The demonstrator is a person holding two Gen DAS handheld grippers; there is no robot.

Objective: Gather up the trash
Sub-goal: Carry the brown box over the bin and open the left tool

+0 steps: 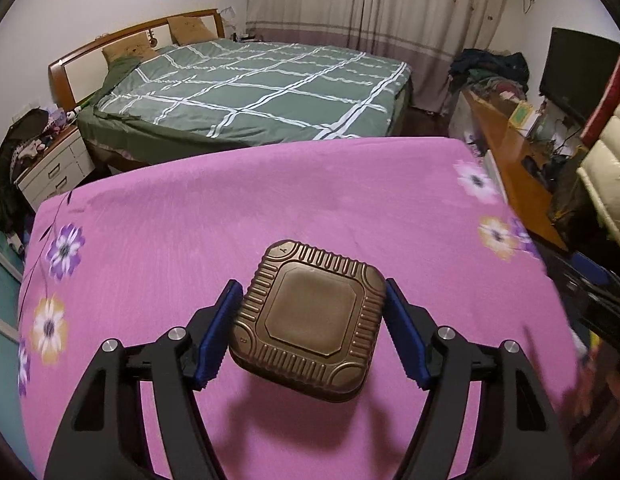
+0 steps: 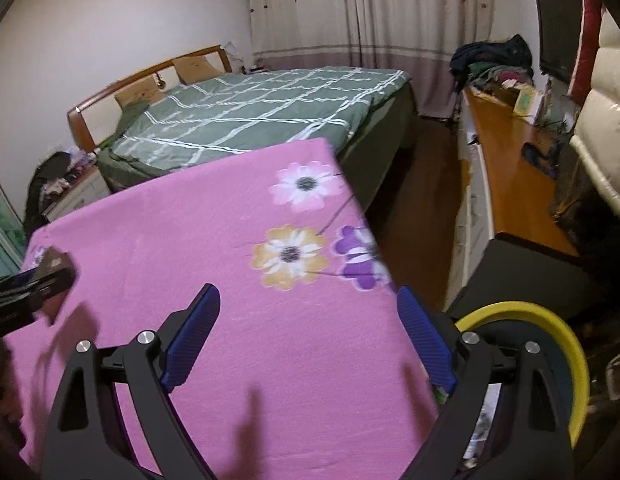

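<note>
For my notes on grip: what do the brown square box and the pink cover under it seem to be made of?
Brown box: probably thin moulded plastic, perhaps foil; ribbed rim, dull bronze sheen. Pink cover: woven cloth, matte, with printed flowers and soft creases.

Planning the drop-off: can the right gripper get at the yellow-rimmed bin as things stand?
Probably yes. The right gripper is open and holds nothing, and the bin sits just past the pink cloth's edge beside its right finger, with nothing seen between.
</note>
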